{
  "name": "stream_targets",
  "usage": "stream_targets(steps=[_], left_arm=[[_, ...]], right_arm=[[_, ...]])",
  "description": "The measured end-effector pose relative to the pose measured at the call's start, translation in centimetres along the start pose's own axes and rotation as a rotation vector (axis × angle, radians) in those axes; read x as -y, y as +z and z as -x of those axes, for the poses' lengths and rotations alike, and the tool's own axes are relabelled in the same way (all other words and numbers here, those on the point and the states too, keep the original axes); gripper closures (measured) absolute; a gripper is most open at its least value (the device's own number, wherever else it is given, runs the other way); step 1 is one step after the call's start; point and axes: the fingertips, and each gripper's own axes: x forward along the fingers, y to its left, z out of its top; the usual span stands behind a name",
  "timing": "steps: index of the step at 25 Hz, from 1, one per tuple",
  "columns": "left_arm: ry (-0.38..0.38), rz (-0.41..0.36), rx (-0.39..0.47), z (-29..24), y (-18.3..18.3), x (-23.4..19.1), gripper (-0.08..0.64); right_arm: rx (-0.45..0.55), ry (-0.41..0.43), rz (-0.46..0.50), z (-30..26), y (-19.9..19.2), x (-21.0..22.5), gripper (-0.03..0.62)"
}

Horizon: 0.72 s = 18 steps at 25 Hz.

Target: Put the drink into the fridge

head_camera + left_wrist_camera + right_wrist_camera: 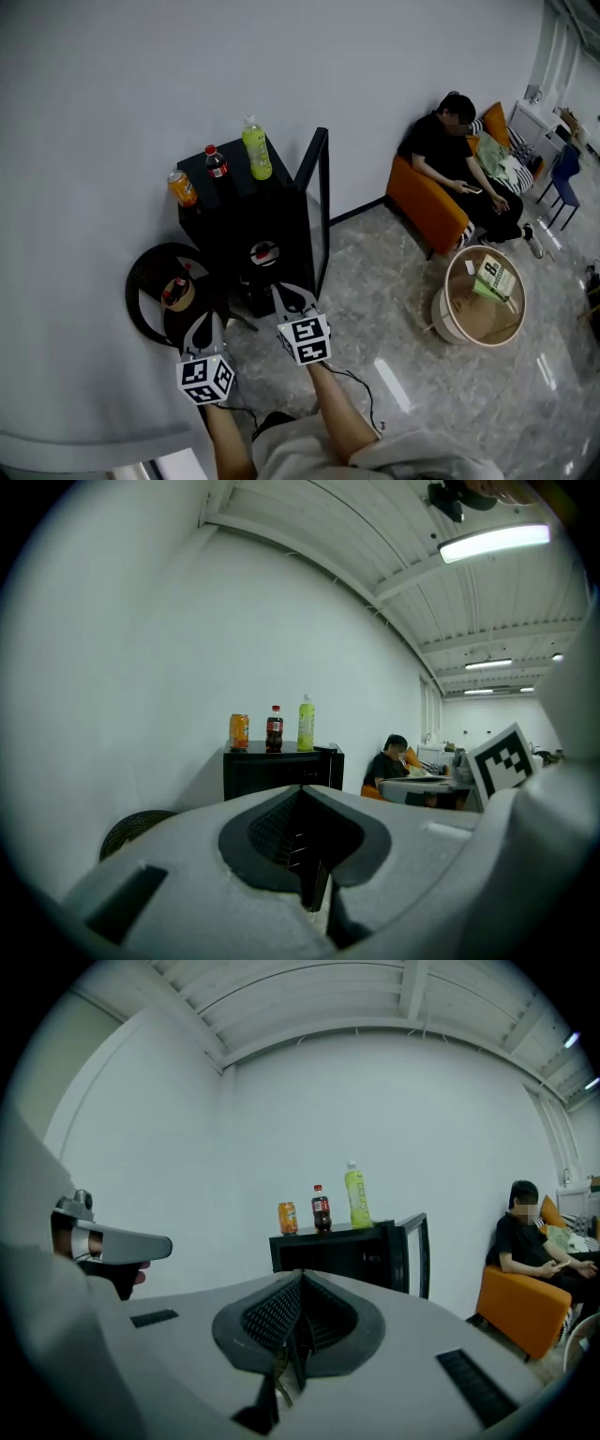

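Three drinks stand on top of a black mini fridge (234, 220): an orange can (181, 187), a small cola bottle (217, 163) and a tall green bottle (257, 150). The fridge door (315, 202) stands open to the right. My left gripper (202, 323) and right gripper (292, 298) are side by side in front of the fridge, below its top and well short of the drinks. Both are shut with nothing between their jaws. The right gripper view shows the can (287, 1218), cola (321, 1209) and green bottle (356, 1198) straight ahead, beyond my right gripper (300, 1279).
A person (459, 155) sits on an orange sofa (427, 202) at the right. A round wooden table (459, 314) holding a green book stands on the marble floor. A black round stand (150, 277) with a tape roll (176, 293) sits left of the fridge, against the wall.
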Motion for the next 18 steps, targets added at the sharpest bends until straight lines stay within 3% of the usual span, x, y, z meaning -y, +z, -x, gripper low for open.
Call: stream_targets(steps=[5,11,18], left_arm=[[-0.039,0.002,0.004,-3.3,1.3,-1.8,0.551],[-0.165,0.011,0.048,-11.8,2.5,-3.7,0.552],[-0.134,0.024,0.091,-16.3,6.7,-14.2,0.551]], right_arm=[[0.031,-0.068,-0.065,-2.9,1.3,1.7,0.584],[0.059,-0.148,-0.008,-7.4,3.2,3.9,0.584],[0.086,-0.093,0.045,-18.1,6.3,-1.7,0.585]])
